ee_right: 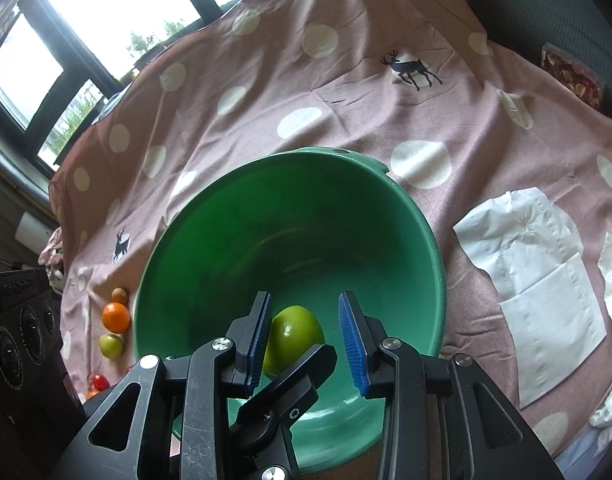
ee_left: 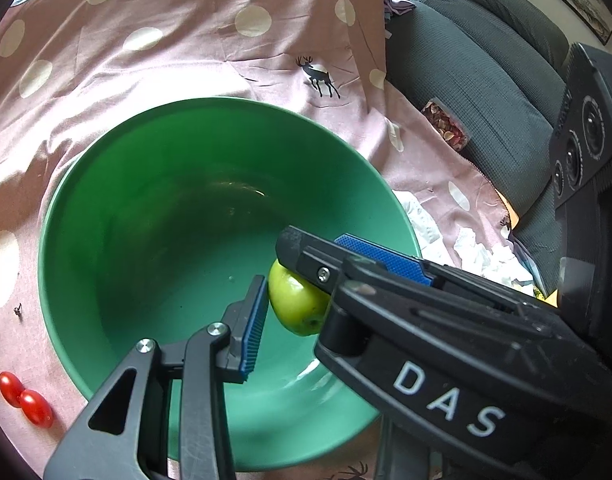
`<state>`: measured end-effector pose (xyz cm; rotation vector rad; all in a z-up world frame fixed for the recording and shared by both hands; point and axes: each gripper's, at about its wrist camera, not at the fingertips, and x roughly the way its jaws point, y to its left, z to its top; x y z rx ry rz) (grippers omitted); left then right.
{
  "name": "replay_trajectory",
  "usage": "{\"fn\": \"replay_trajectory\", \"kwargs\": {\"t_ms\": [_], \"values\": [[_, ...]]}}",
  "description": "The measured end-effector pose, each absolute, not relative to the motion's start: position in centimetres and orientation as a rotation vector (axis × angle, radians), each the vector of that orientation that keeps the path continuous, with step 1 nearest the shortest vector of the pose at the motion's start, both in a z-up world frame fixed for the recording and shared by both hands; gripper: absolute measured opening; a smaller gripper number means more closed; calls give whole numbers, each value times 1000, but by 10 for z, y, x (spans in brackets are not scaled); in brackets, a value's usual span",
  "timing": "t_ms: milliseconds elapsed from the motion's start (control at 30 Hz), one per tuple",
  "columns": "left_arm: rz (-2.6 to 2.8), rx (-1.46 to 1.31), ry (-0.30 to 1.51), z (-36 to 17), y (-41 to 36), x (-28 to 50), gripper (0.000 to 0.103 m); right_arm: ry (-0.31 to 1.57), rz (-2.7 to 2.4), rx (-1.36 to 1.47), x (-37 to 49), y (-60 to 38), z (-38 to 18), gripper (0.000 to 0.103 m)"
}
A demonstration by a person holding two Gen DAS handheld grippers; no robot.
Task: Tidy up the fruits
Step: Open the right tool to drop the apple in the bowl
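Only my right view shows an orange (ee_right: 116,317) on the spotted cloth (ee_right: 346,112), left of the green bowl (ee_right: 242,184). At the bowl's near wall my left tongs (ee_left: 296,306) clamp the green apple (ee_right: 294,328). My right tongs (ee_right: 306,340) straddle it, parted, with a gap at the right pad.

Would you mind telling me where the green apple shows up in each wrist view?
Left wrist: green apple right of centre, low in the green bowl, between blue pads.
Right wrist: apple bottom centre, in the same bowl.
Shared landmark: the deer print beyond the bowl.
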<state>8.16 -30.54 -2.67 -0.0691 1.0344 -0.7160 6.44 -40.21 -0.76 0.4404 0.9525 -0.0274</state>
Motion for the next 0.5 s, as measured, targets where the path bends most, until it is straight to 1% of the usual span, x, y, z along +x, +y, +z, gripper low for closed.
{"fn": "replay_trajectory", "kwargs": {"t_ms": [133, 200, 233, 333, 500], "values": [[-708, -70, 1011, -22, -302, 79, 36, 944, -17, 466, 64, -405, -7, 38], [-706, -71, 1007, -19, -299, 78, 41, 933, -13, 472, 62, -407, -6, 39], [-700, -69, 1004, -18, -298, 77, 45, 931, -12, 475, 62, -407, -5, 39], [-698, -82, 984, -12, -289, 72, 47, 920, -21, 477, 60, -409, -3, 39], [-690, -150, 918, 10, -256, 59, 56, 870, -21, 480, 56, -407, 5, 41]]}}
